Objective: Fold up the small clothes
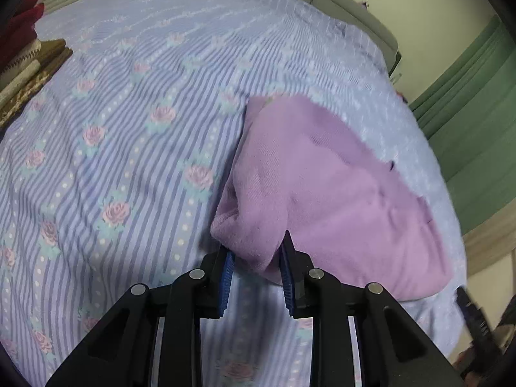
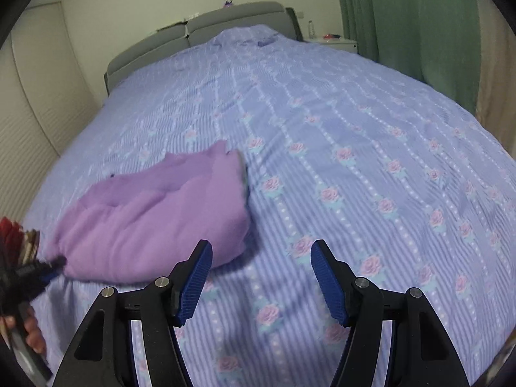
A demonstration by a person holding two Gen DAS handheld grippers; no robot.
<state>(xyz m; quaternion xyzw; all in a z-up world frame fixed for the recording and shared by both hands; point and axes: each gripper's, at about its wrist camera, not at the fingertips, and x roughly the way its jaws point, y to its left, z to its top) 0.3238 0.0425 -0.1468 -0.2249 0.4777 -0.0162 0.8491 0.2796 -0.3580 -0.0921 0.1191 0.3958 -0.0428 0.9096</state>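
Note:
A folded purple fleece garment (image 1: 325, 193) lies on the bed; it also shows in the right wrist view (image 2: 154, 216). My left gripper (image 1: 256, 254) has its blue pads on either side of the garment's near corner and grips that corner. In the right wrist view the left gripper (image 2: 48, 266) touches the garment's left end. My right gripper (image 2: 261, 251) is open and empty, just right of the garment above the bedcover.
The bed has a lilac striped cover (image 2: 338, 129) with rose print. A grey headboard (image 2: 200, 29) is at the far end. Green curtains (image 2: 412, 19) hang at the right. A stack of red and tan fabrics (image 1: 25, 51) lies at the bed's left edge.

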